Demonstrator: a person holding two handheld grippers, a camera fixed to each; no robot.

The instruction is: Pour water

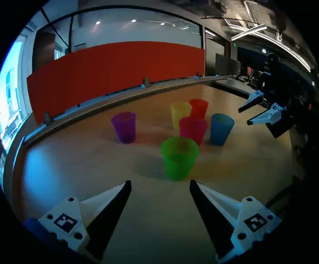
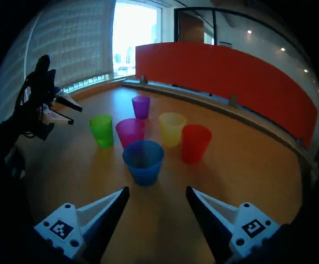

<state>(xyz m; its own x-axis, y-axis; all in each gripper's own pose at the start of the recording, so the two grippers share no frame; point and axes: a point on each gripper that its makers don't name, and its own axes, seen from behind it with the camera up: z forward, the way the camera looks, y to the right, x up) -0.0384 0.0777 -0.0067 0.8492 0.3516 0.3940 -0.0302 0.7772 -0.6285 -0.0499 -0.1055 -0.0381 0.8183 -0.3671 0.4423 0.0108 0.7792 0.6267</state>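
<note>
Left gripper (image 1: pixel 160 182) stands spread wide with nothing between its fingers, which are flat wedges, white on the outer face and black on the inner, tapering to sharp tips, each with a square black-and-white marker near its base. Right gripper (image 2: pixel 157 188) is the same build and is parted just as wide, also holding nothing.

Six cups of thin, translucent coloured plastic stand upright on the table (image 1: pixel 93 167), a smooth, light wooden top with a soft sheen. Each cup is a tapered round, wider at the rim than at the foot, and open at the top.

In the left gripper view the green cup (image 1: pixel 179 156) is nearest, straight ahead of the fingertips and a little apart from the others. Behind it the pink cup (image 1: pixel 193 130) sits close beside the blue cup (image 1: pixel 221 129), with the yellow cup (image 1: pixel 180 113) and red cup (image 1: pixel 198 107) just beyond. The purple cup (image 1: pixel 124 126) stands alone to the left.

In the right gripper view the blue cup is nearest, just ahead of the fingertips. I cannot tell whether any cup holds water.

A matte red panel (image 1: pixel 115 70) runs along the table's far edge.
</note>
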